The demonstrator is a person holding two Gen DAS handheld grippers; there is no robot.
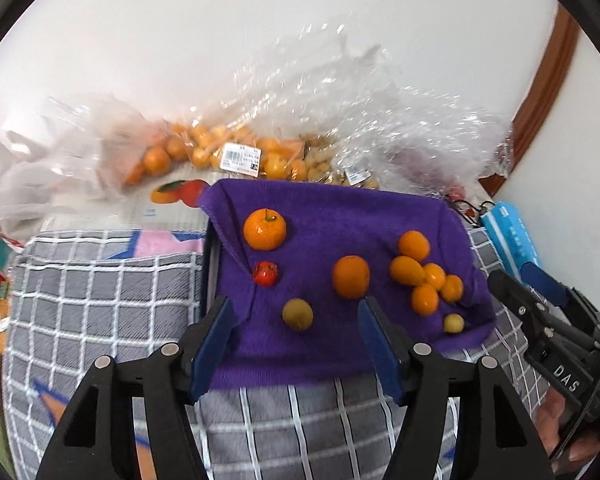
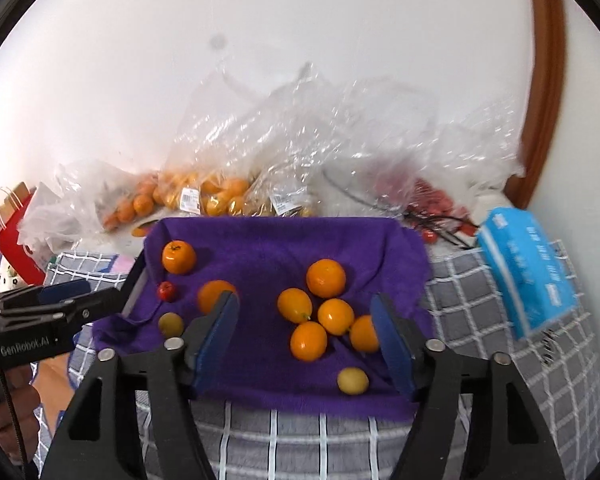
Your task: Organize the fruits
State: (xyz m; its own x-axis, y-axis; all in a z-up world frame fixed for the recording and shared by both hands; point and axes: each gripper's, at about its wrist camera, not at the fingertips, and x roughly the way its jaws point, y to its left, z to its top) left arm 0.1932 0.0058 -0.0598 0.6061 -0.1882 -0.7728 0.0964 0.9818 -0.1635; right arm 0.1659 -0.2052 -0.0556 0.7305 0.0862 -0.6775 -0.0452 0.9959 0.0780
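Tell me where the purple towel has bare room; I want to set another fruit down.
Free: the far strip of the purple towel, behind the fruit, and the near edge left of the small yellow fruit. Crowded: the orange cluster at right and the small red fruit corner at left.
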